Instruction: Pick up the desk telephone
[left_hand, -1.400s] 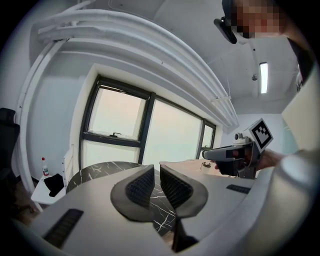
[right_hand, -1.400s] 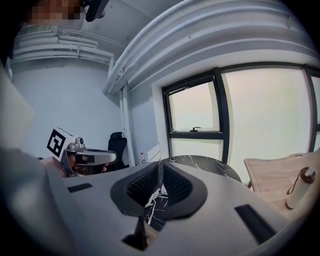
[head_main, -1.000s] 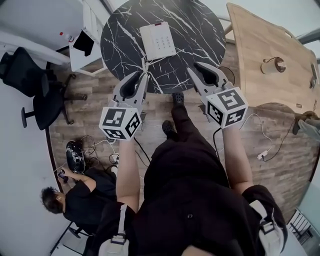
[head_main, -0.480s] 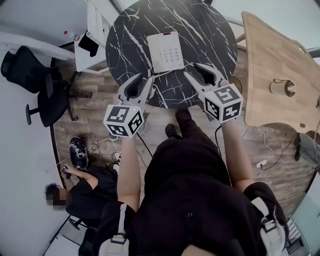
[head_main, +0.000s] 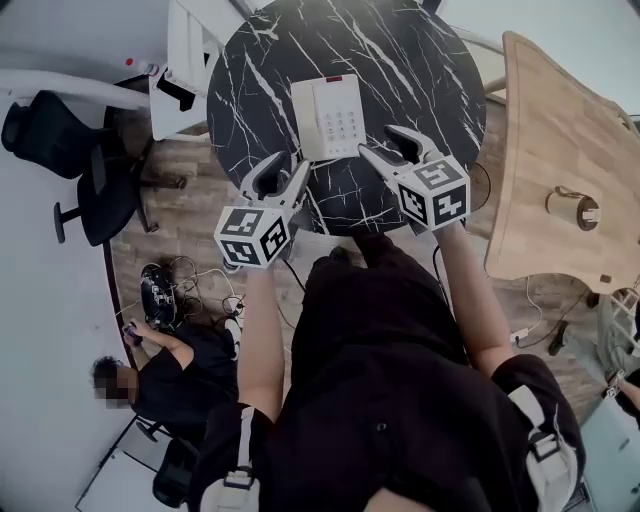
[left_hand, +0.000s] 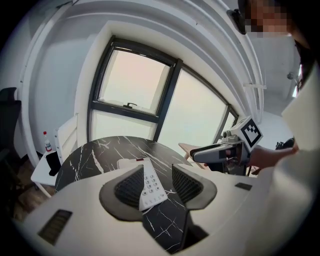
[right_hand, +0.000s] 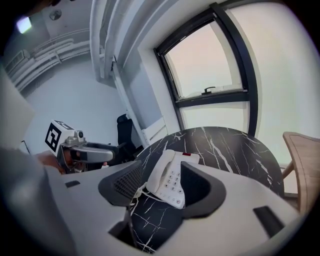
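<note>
**Both grippers open, one telephone flat on the marble**

We stand at a round table (head_main: 410, 60) of black marble with white veins, set on a wood-plank floor (head_main: 190, 215). A pale wooden table (head_main: 555, 120) lies to our right and a black office chair (head_main: 75, 165) to our left. Behind the marble top rises a large dark-framed window (left_hand: 132, 87), and a person (head_main: 180, 390) sits low at our left.

The desk telephone (head_main: 330, 117) lies flat on the nearer half of the marble. Its long axis runs away from us: the red strip (head_main: 334, 79) is at the far end, the handset (head_main: 310, 120) along its left, the keypad (head_main: 341, 122) on its right. Its cord (right_hand: 138, 190) trails off the near end.

We count one telephone, two tables, two grippers. The left gripper (head_main: 288, 165) and right gripper (head_main: 382, 142) point at the telephone's near corners. Both have just been opening their jaws and now hold them apart – the right wider. No pad presses on anything; the telephone only shows through each gap, lying just ahead
</note>
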